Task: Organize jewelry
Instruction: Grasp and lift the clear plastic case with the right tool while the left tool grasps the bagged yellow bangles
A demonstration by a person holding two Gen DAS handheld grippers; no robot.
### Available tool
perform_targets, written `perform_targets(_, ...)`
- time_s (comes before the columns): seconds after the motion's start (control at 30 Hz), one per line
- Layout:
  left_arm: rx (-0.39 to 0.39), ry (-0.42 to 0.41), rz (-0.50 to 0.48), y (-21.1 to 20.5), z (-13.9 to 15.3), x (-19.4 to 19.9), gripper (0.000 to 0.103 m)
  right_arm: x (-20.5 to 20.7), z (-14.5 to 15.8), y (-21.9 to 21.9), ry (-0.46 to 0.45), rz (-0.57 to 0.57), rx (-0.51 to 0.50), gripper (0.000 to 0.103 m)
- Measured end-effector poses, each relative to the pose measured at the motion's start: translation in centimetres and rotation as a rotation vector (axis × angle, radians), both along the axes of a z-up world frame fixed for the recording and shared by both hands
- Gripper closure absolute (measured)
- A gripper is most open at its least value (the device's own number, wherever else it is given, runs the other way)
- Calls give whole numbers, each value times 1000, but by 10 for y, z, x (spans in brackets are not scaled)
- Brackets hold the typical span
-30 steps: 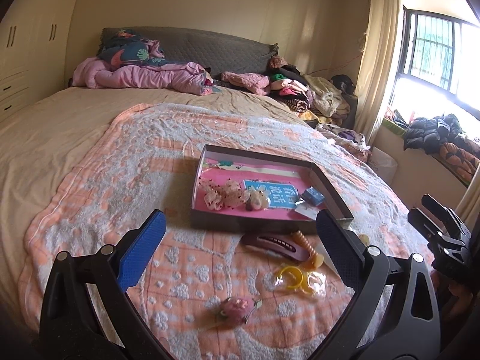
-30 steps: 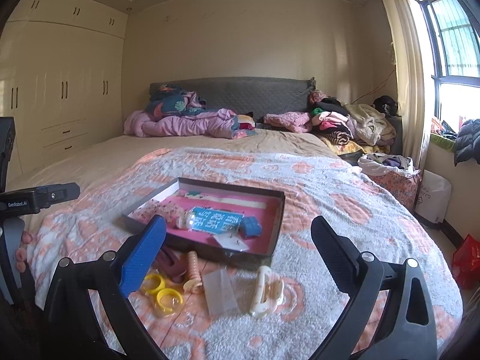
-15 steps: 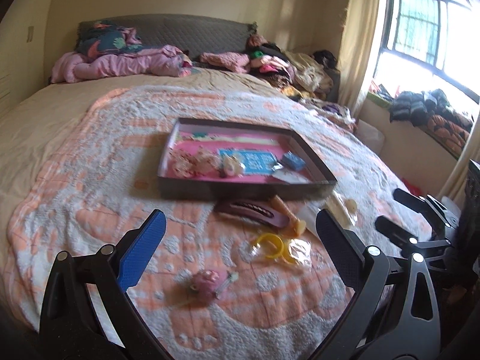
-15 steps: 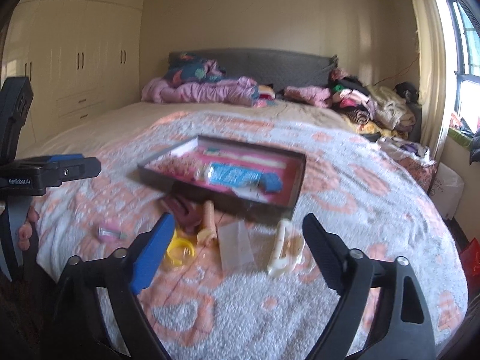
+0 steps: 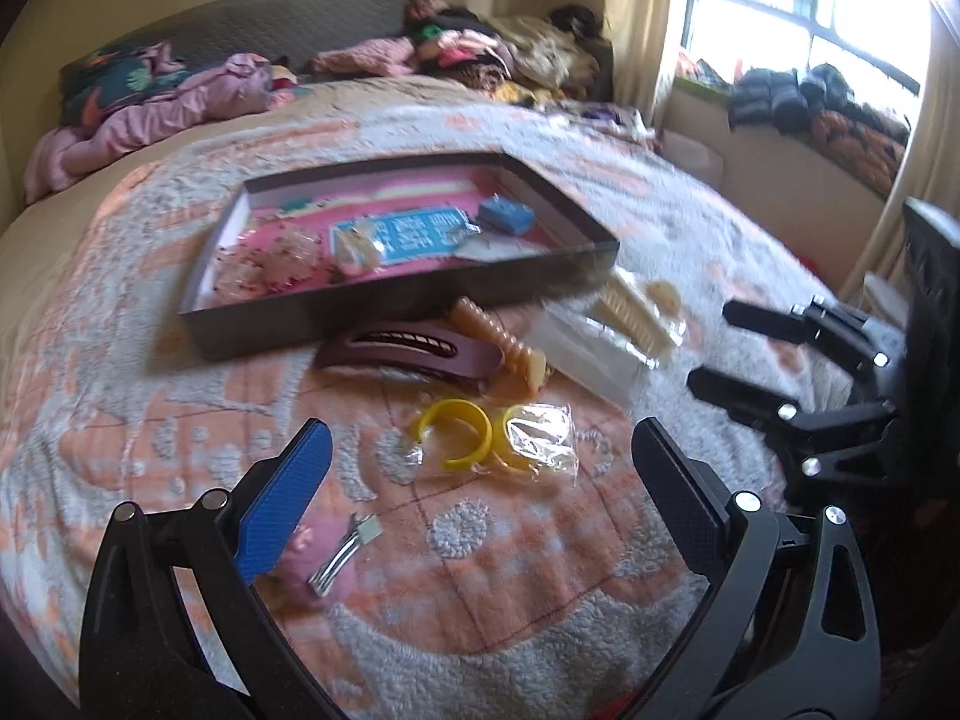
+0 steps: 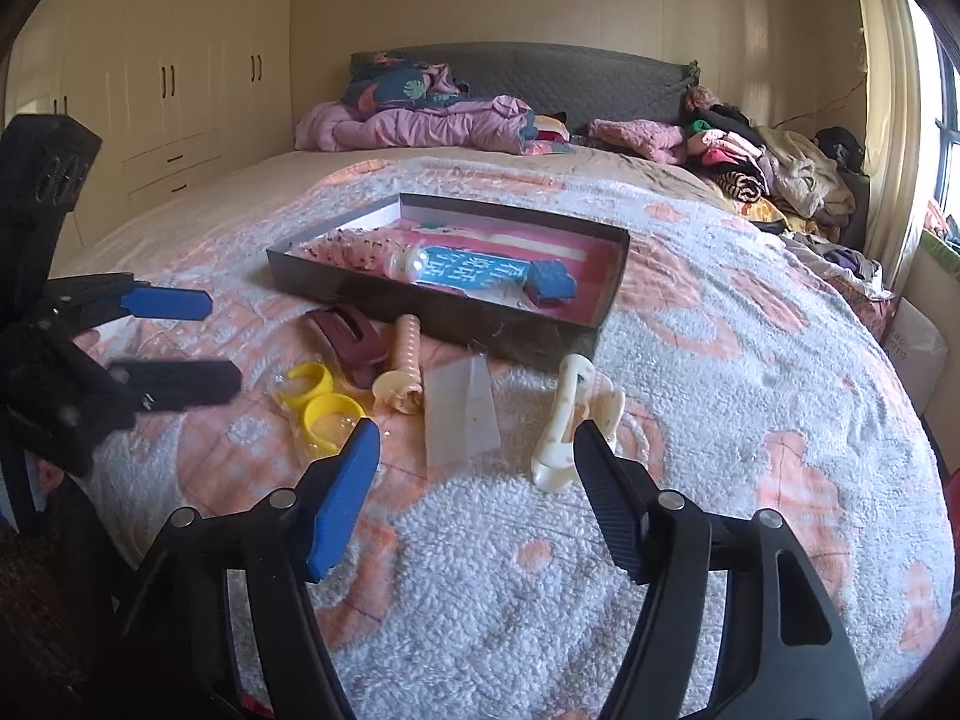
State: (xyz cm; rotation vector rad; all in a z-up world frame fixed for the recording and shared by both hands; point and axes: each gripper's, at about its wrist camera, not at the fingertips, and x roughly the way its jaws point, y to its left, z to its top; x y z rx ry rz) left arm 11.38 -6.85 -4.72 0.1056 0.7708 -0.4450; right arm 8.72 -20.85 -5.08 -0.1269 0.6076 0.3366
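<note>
Cream-coloured, the hair claw [image 6: 573,420] lies on the bed [image 6: 750,360] just ahead of the right tongs [image 6: 477,477], long axis pointing away toward the tray [image 6: 516,330]; those jaws are closing, empty. Left tongs [image 5: 480,483] gape over the yellow rings [image 5: 459,441], holding nothing.

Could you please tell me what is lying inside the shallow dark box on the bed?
Inside the shallow dark box, on its pink lining, lie a blue printed packet, a small blue block and pale beaded pieces. What lies under the packet is covered.
</note>
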Motion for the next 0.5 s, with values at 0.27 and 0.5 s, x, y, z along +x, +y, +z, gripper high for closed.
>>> perform_targets(0.27, 88, 76, -37, -16, -24, 26, 11, 6, -5, -8, 19, 7, -8, 41)
perform_targets(0.5, 105, 126, -71, -21, -38, 36, 12, 20, -11, -6, 65, 55, 5, 50)
